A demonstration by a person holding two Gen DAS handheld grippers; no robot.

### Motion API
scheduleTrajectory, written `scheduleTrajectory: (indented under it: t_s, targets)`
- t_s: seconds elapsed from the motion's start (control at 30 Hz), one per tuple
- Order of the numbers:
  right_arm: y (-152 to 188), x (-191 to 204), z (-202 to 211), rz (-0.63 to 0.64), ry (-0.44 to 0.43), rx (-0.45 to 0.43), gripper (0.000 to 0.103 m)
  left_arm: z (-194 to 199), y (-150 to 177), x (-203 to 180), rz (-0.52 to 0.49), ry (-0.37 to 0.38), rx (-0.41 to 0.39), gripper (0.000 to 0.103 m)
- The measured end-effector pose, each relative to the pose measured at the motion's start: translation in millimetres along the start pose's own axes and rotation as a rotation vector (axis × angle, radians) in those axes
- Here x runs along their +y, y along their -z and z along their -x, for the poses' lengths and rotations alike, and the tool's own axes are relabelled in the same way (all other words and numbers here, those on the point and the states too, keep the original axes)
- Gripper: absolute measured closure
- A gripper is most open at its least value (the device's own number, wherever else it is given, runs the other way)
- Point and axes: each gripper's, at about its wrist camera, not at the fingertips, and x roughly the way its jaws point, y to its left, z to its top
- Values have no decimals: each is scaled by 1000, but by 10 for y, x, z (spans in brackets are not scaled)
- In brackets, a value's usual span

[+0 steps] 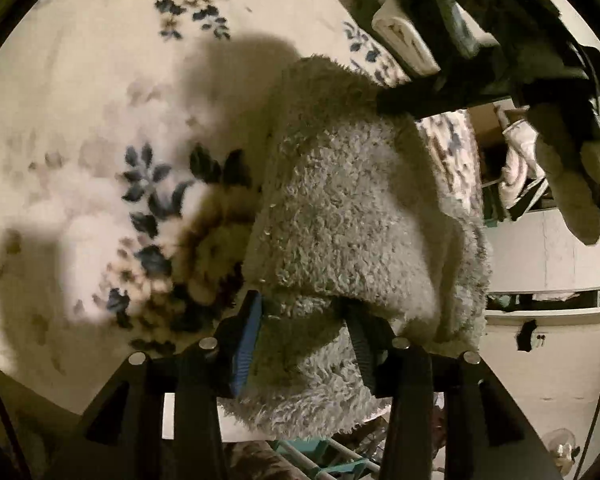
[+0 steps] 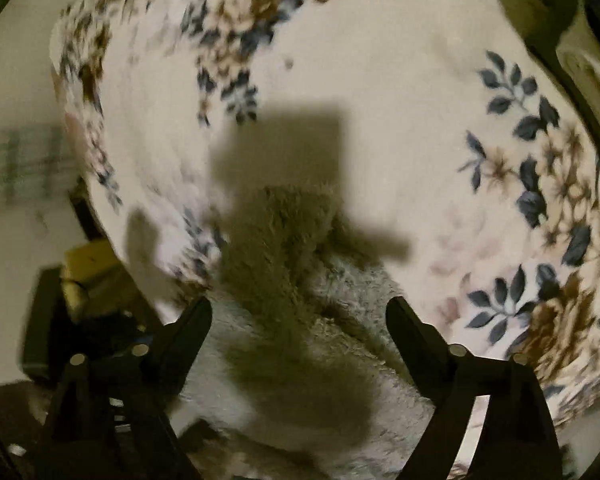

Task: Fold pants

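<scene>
your left gripper [image 1: 300,340] pinches the thick, limp fleece pants [image 1: 340,216] above the floral blanket [image 1: 80,100], your right gripper [image 2: 300,320] spread; grip bunched edges, expect sagging.

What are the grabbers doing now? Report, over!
Left gripper clamped on fuzzy pants. Right gripper open above them. Floral blanket underneath; nothing blocking.

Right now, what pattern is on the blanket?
Cream blanket with blue-and-brown floral print; the right wrist view shows it best.

Left hand-held gripper [image 1: 300,332] clamped on fabric, right hand-held gripper [image 2: 300,312] spread wide, holding nothing
</scene>
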Motion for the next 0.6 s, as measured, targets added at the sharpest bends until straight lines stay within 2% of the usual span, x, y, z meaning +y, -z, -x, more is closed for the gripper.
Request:
scheduleTrajectory:
  t_s: [0.03, 0.07, 0.13, 0.23, 0.3, 0.43, 0.5, 0.57, 0.6]
  targets:
    - [18, 74, -55, 32, 28, 18, 74, -38, 8, -41, 1, -7, 2, 55]
    - [42, 138, -87, 55, 56, 25, 88, -61, 21, -50, 5, -10, 3, 54]
    - [92, 325, -113, 115, 177, -10, 91, -122, 17, -82, 15, -17, 4, 53]
    - [164, 579, -73, 201, 406, -94, 93, -168, 57, -76, 9, -8, 2, 53]
    - [197, 643, -29, 233, 508, -155, 94, -201, 94, -89, -7, 1, 8, 57]
    - [157, 437, -153, 177, 545, -138, 94, -228, 201, -113, -49, -5, 36, 63]
    - [123, 310, -143, 140, 589, -157, 103, -240, 246, -104, -50, -6, 58, 65]
    - [68, 137, -54, 73, 574, -171, 103, -261, 294, -82, -40, -13, 77, 65]
    - [31, 34, 10, 31, 515, -171, 103, -250, 310, -65, -27, -5, 79, 65]
